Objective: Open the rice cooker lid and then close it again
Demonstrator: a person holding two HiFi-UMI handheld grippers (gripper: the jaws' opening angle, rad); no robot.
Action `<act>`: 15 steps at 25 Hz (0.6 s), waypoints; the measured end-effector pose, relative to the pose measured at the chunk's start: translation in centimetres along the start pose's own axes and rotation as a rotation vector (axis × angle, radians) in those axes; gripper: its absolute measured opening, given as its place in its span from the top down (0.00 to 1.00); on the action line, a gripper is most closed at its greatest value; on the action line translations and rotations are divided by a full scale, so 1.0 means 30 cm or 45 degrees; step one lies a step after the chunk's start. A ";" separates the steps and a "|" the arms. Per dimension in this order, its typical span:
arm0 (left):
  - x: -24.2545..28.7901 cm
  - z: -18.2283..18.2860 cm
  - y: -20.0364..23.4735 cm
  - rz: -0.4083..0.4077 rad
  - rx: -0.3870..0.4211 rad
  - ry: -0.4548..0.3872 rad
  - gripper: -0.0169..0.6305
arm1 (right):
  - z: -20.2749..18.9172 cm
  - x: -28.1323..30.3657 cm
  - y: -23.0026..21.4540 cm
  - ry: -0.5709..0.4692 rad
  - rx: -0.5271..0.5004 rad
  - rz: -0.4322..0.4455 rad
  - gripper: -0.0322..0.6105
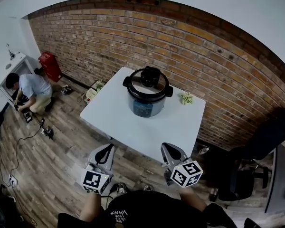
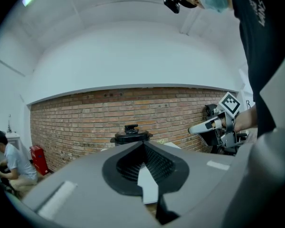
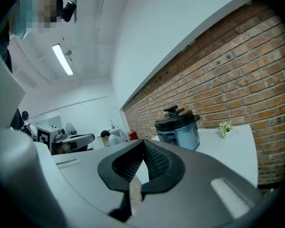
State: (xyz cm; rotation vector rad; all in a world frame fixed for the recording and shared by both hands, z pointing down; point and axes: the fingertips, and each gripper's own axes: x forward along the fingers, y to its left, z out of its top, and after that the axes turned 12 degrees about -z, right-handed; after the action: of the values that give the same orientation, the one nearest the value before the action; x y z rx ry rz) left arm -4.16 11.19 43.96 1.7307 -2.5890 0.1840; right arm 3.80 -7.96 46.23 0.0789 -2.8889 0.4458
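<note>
The rice cooker (image 1: pixel 148 96) stood on the white table (image 1: pixel 126 125), towards its far side near the brick wall (image 1: pixel 204 61), with its black lid (image 1: pixel 147 81) down in place. The print on its front panel was too small to read. A small green plant (image 1: pixel 186 98) lay to the cooker's right on the table, apart from it.

Both claws hung in front of the table's near edge, well short of the cooker and touching nothing. The left claw (image 2: pixel 143 144) had its jaws brought together with nothing between them. In its own view those jaws covered the cooker's body, so only the lid and top knob rose above them. The right claw (image 3: pixel 143 142) was likewise closed and empty, and its view showed the cooker whole, off to the right of the jaws.

In the head view the marker cubes covered most of the hands that held the claws.

At the far left a person (image 1: pixel 31 89) crouched on the wooden floor (image 1: pixel 61 151) among cables. What they were working on could not be made out. A red object (image 1: pixel 50 65) stood against the wall behind them, too small to identify.
</note>
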 end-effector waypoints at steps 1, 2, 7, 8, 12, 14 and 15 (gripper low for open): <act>-0.001 -0.001 -0.004 0.005 0.000 0.002 0.97 | -0.001 -0.002 -0.002 0.003 -0.001 0.004 0.94; -0.002 -0.002 -0.007 0.010 0.000 0.004 0.97 | -0.002 -0.003 -0.004 0.006 -0.001 0.009 0.94; 0.003 -0.003 -0.019 0.023 0.002 0.004 0.97 | -0.005 0.000 -0.013 0.013 -0.011 0.007 0.94; 0.004 -0.005 -0.020 0.023 0.005 0.008 0.97 | -0.006 0.001 -0.015 0.015 -0.010 0.006 0.94; 0.007 -0.010 -0.020 0.023 0.008 0.010 0.97 | -0.015 0.004 -0.016 0.020 -0.013 -0.003 0.94; 0.010 -0.011 -0.019 0.019 0.009 0.008 0.97 | -0.018 0.004 -0.016 0.019 -0.014 -0.009 0.94; 0.011 -0.012 -0.019 0.016 0.008 0.007 0.97 | -0.019 0.005 -0.017 0.021 -0.016 -0.014 0.94</act>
State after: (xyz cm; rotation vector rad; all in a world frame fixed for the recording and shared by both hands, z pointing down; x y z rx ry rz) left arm -3.78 10.71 44.39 1.7133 -2.5989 0.1971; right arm 3.82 -8.27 46.95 0.0890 -2.8734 0.4239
